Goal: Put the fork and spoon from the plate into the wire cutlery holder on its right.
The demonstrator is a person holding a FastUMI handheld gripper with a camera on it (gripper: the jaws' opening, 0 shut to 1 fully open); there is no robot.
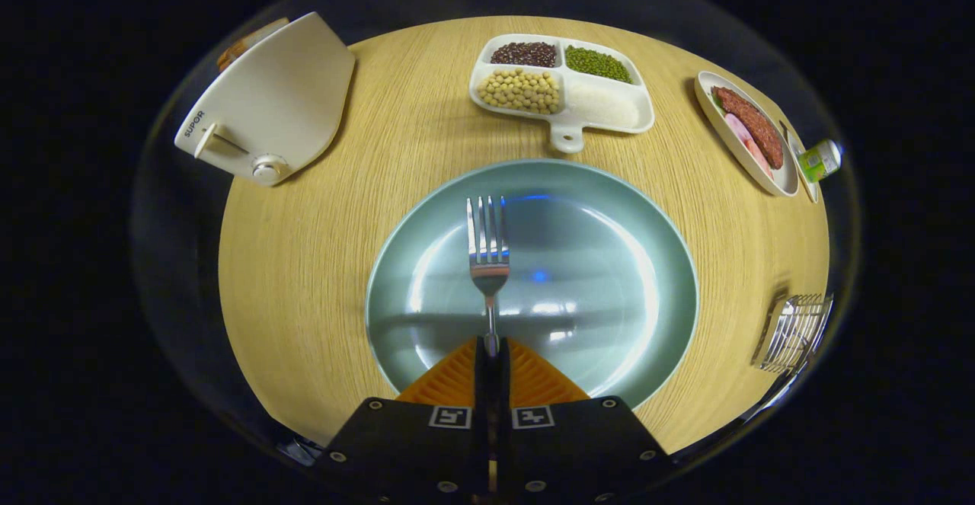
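My gripper [491, 349] is shut on the handle of a metal fork [487, 242], whose tines point straight ahead beyond the fingers. The fork hangs over a pale blue-green round plate [647, 322] that lies directly ahead on the wooden table. The wire cutlery holder [792, 331] stands to the right of the plate, near the table's right edge. I see no spoon on the plate.
A white divided tray [636, 118] with beans and grains lies beyond the plate. A white appliance [270, 101] sits at the far left. An oval dish with meat slices [750, 135] and a small green bottle [821, 159] are at the far right.
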